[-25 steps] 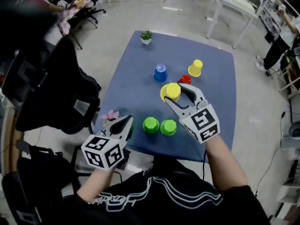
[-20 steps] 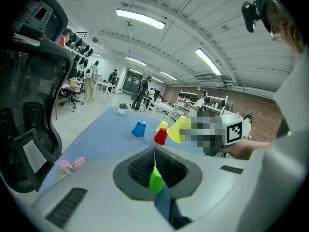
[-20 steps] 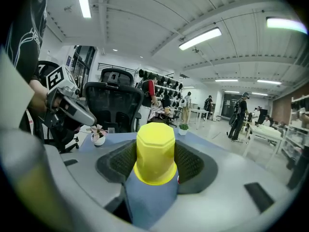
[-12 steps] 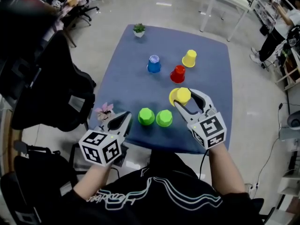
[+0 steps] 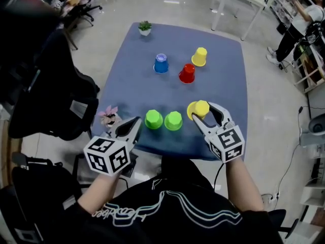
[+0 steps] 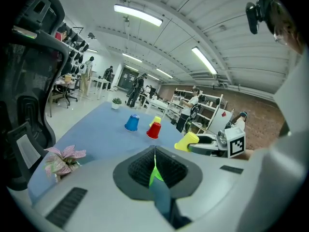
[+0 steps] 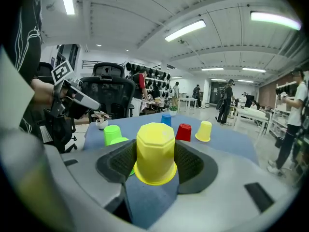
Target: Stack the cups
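Right gripper (image 5: 202,112) fingers clamp upside-down yellow plastic cup (image 7: 155,153), held over blue-covered bench (image 5: 132,80) beside two green plastic cups (image 5: 154,119), probably its stacking target. Left gripper (image 5: 133,124) fingers closed, empty.

Head view: from above the person, steeply down on the blue table (image 5: 137,90), whole top in frame, left gripper (image 5: 133,126) and right gripper (image 5: 204,112) low in frame. Left gripper view: low at the near left edge, probably just off the table, facing across it. Right gripper view: near right, also facing across, yellow cup (image 7: 155,151) very close. All three share the blue cup (image 5: 161,64) and red cup (image 5: 187,73); each gripper view catches the other gripper.
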`<state>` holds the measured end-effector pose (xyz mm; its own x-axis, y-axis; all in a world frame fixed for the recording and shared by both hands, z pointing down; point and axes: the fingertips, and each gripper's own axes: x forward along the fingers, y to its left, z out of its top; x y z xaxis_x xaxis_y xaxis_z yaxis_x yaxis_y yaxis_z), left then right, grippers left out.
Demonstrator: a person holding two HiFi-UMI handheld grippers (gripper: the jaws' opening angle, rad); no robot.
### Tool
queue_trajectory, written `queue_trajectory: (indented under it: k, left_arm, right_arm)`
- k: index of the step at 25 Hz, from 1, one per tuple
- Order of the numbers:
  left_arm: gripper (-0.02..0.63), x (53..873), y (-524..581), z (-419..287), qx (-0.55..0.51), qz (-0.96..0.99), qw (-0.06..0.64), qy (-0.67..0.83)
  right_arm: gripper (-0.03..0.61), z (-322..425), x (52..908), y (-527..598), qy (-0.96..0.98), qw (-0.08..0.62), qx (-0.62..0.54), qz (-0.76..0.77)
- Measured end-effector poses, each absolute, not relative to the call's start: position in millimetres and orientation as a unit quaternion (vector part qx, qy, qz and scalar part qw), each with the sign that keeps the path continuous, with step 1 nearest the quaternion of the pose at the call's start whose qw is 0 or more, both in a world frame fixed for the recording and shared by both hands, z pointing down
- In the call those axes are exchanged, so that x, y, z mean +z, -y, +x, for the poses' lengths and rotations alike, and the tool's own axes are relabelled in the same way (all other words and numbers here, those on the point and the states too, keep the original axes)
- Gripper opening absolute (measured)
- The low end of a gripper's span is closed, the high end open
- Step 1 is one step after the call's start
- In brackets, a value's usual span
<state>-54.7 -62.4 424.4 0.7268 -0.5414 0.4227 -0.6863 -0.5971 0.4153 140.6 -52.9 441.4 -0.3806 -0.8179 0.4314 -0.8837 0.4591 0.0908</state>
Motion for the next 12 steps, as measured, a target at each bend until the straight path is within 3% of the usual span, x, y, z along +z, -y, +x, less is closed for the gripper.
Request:
queue_trajectory:
  k: [12]
  left_arm:
    - [0.026,432.6,53.4,-54.4,0.138,0.882,0.290,0.344]
  right_arm:
    - [0.258,132.2,483.0,31.1,0.825,0.232,0.111,0.502]
